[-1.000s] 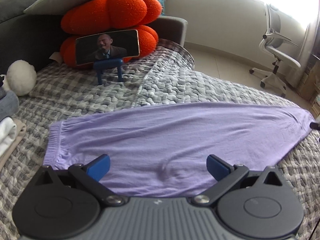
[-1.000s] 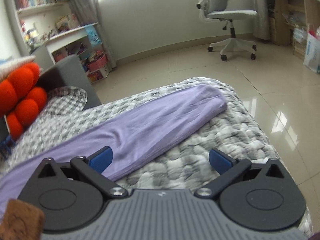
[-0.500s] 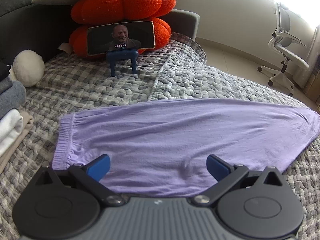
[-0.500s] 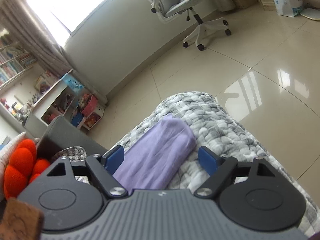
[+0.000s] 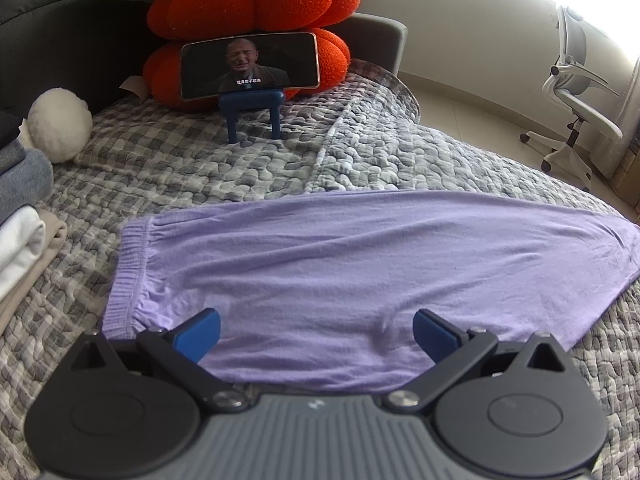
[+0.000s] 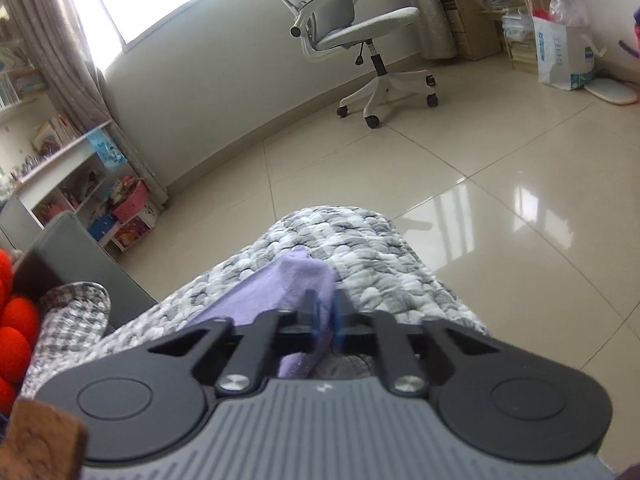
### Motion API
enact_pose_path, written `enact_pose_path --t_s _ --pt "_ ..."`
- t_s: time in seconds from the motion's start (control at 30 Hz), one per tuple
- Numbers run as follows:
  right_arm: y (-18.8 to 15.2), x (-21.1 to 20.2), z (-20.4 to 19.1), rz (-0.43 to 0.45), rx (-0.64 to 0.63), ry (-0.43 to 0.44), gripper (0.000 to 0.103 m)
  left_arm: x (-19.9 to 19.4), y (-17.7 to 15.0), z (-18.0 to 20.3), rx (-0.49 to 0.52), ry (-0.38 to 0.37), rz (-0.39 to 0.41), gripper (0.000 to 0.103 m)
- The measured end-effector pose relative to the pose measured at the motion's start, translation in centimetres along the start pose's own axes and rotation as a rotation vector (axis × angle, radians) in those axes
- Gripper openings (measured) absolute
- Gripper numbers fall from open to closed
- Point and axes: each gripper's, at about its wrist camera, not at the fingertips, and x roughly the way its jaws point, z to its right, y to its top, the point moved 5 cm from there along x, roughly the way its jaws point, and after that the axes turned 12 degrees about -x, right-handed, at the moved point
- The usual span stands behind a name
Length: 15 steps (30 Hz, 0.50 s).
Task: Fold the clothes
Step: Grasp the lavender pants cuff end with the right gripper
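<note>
Purple pants (image 5: 360, 268) are lying flat across the grey quilted blanket (image 5: 400, 160), folded lengthwise, waistband end toward the stack of folded clothes (image 5: 20, 248) at the left edge of the left wrist view, leg end running off to the right. Left gripper (image 5: 316, 334) is hovering over the near edge of the pants, just right of the waistband, jaws spread wide and released, cloth lying under and between the blue fingertips (image 5: 200, 334) but not pinched. Right gripper (image 6: 325, 316) is sitting at the leg end of the pants (image 6: 296, 280), jaws closing, nearly together, with a bunched fold of the purple fabric caught between the pads, so it is grasping the cuff end. That cuff is lying near the blanket's (image 6: 380, 264) far corner, tiled floor (image 6: 480, 180) beyond. Beyond the pants, a phone (image 5: 250, 65) is standing on a blue stand (image 5: 252, 114), leaning against orange cushions (image 5: 256, 8). A white plush ball (image 5: 58, 125) is sitting beyond the clothes stack. An office chair (image 6: 352, 32) is standing on the floor well apart from the pants.
</note>
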Motion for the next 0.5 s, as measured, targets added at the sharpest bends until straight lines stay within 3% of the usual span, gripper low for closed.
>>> enact_pose_path --t_s 0.13,0.3,0.5 --pt "0.1 0.2 -0.9 0.009 -0.038 -0.006 0.008 0.0 -0.2 -0.5 -0.008 0.007 -0.005 0.103" --pt "1.1 -0.1 -2.7 0.052 -0.041 0.048 0.007 -0.2 -0.1 -1.0 -0.018 0.014 -0.002 0.103" --pt "1.2 -3.2 -8.3 0.137 -0.231 0.154 0.007 -0.2 -0.2 -1.5 -0.044 0.010 -0.006 0.103"
